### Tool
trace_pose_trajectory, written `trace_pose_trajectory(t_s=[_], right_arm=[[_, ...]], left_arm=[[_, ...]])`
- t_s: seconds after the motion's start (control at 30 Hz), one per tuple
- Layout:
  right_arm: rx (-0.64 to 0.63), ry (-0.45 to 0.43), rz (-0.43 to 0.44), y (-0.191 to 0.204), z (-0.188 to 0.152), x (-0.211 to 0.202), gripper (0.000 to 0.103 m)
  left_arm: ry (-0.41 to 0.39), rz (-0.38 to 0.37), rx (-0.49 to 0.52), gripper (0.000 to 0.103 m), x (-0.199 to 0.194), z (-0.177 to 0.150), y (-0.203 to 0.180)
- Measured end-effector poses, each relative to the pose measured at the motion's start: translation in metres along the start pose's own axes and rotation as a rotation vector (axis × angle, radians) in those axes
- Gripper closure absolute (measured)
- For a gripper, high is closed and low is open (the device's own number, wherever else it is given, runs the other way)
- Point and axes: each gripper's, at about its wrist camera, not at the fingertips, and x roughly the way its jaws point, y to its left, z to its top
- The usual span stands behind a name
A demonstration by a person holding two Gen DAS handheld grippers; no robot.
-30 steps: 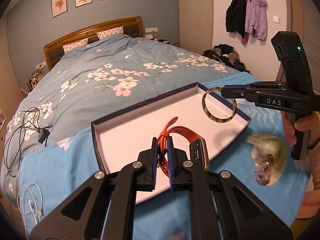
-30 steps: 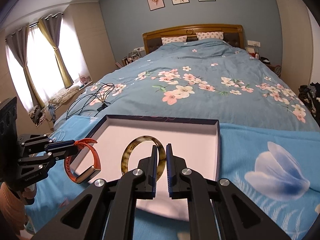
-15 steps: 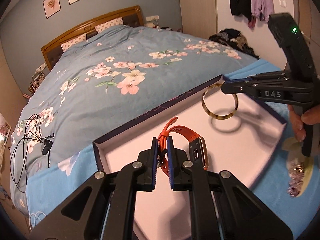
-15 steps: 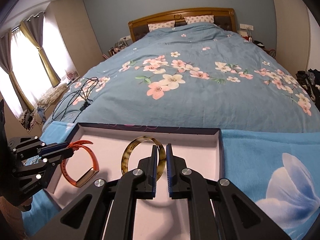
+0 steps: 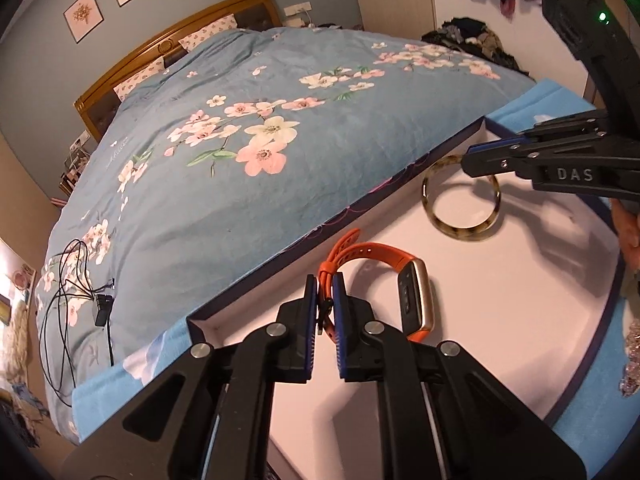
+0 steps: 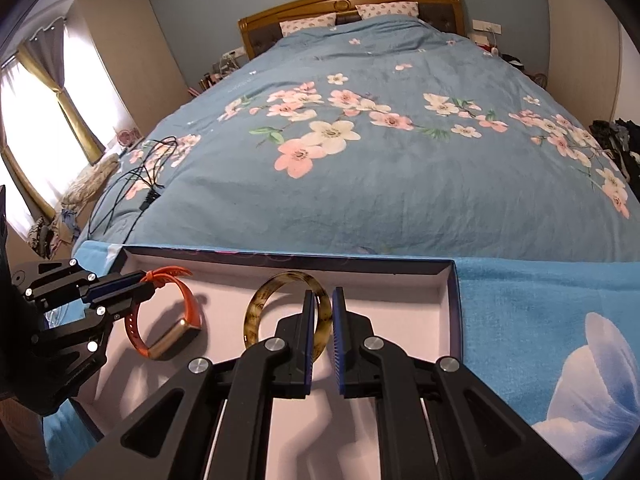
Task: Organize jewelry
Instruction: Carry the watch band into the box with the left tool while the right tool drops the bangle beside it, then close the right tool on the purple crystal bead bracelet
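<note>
**Left wrist view: both pieces held low over the box**

Left hand-held gripper is clamped on the strap of the orange watch; the watch's gold face points right, over the box floor, near the left wall. Right hand-held gripper pinches the brown bangle, standing on edge, mid-box. Watch lies left of bangle, apart. Judgement: each piece goes straight down; contact with the floor can't be told.
</note>
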Motion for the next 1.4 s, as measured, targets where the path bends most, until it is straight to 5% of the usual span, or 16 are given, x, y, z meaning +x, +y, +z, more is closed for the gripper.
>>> trace_pose_trajectory(t_s=[0.27, 0.57, 0.83, 1.17, 1.4], right_arm=[[0.022, -0.039, 0.006, -0.005, -0.004, -0.01, 0.083], [-0.067, -0.14, 0.073, 0.008, -0.03, -0.072, 0.067], [-0.171, -0.151, 0.126, 0.012, -0.089, -0.127, 0.066], [-0.281, -0.083, 0.097, 0.024, -0.171, -0.147, 0.066], [-0.335, -0.049, 0.107, 0.043, -0.196, -0.14, 0.067]], left_arm=[[0.04, 0.046, -0.035, 0.089, 0.017, 0.006, 0.006], [-0.117, 0.047, -0.163, 0.069, -0.04, -0.01, 0.017], [-0.263, 0.038, -0.197, 0.062, -0.128, -0.058, -0.002], [-0.27, -0.022, -0.23, 0.057, -0.171, -0.125, -0.038], [-0.255, -0.045, -0.23, 0.052, -0.176, -0.152, -0.064]])
